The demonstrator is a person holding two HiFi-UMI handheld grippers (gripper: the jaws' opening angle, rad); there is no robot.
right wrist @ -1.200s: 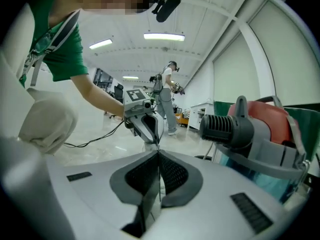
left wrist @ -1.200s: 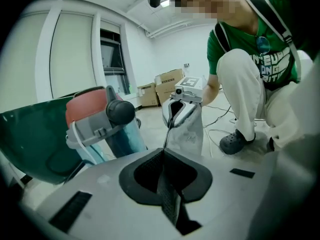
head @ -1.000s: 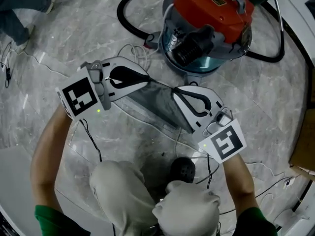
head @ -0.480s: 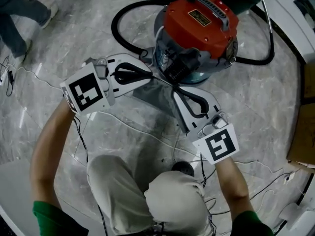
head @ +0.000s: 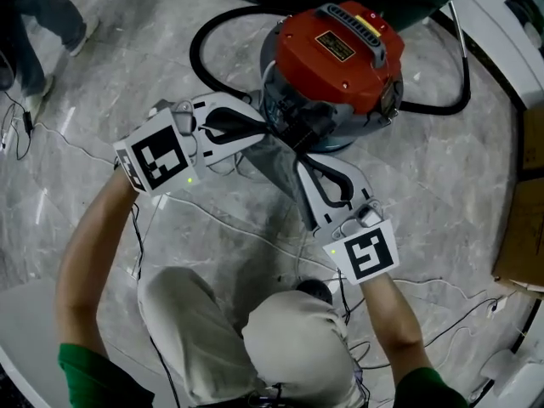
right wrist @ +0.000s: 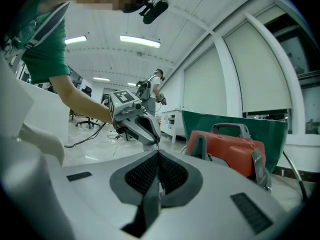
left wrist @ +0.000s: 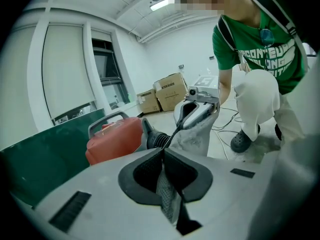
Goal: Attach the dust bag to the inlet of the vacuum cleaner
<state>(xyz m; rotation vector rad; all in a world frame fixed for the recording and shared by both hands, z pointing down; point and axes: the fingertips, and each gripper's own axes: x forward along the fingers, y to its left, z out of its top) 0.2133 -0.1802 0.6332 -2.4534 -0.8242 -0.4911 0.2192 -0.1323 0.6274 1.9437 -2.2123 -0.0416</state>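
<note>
I see a grey marble floor, and on it the vacuum cleaner, a drum model with a red lid and a bluish metal body. I place everything else from it.

A black hose loops out from its left side and curls round behind it. Its ribbed black inlet faces me on the near side of the drum.

The dust bag, grey cloth, hangs right against the near side of the vacuum cleaner, just below the inlet, with its top edge drawn up to the inlet. I cannot tell whether it is seated on it.

The left gripper comes in from the left of the vacuum cleaner, and its tips sit just beside the inlet. Its jaws are closed tight on a fold of the bag's cloth.

The right gripper reaches in from the near side, its tips close under the inlet. Its jaws are also pressed together, with a dark strip of the bag pinched between the pads.

Thin white cables trail over the floor on the near side of the vacuum cleaner.
</note>
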